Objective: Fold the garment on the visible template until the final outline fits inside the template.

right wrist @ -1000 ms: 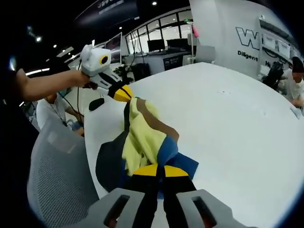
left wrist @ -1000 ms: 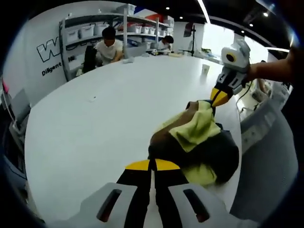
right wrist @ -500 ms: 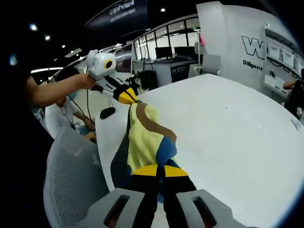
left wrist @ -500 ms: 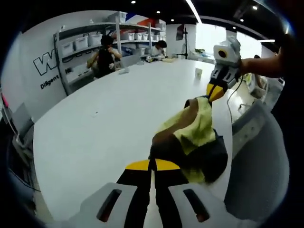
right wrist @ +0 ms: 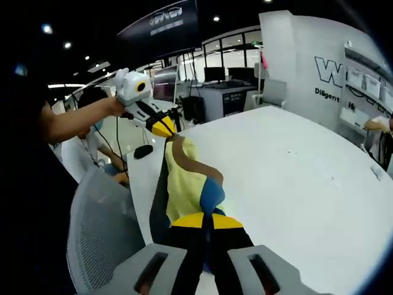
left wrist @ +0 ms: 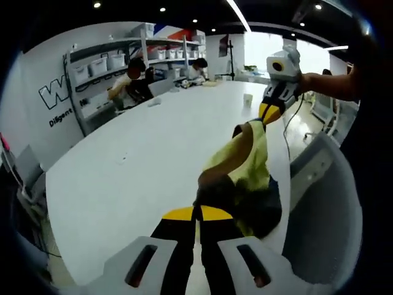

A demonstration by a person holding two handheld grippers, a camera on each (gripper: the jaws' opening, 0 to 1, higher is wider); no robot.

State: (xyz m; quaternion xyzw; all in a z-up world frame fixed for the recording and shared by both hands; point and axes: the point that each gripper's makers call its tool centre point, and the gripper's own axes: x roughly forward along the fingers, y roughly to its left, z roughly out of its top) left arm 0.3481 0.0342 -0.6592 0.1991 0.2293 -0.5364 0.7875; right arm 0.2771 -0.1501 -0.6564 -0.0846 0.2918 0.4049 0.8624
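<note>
A yellow, brown, blue and dark garment [left wrist: 245, 172] hangs stretched between both grippers, lifted over the near edge of the white table [left wrist: 141, 160]. My left gripper [left wrist: 196, 214] is shut on one end of it, low in the left gripper view. The right gripper [left wrist: 265, 114] shows in that view at the upper right, shut on the other end. In the right gripper view my right gripper [right wrist: 204, 221] clamps the garment [right wrist: 184, 181], and the left gripper [right wrist: 164, 127] holds its far end at the upper left. I cannot make out a template.
A grey mesh chair [left wrist: 322, 209] stands by the table edge under the garment, also chair [right wrist: 101, 239]. People sit at the far side near shelves [left wrist: 116, 61] with bins. A small cup [left wrist: 247, 98] stands on the table. A dark mouse [right wrist: 143, 151] lies near the table corner.
Both grippers have risen and drawn apart, so the garment now hangs longer and tauter, lifted further from the table. A person at the far side has shifted.
</note>
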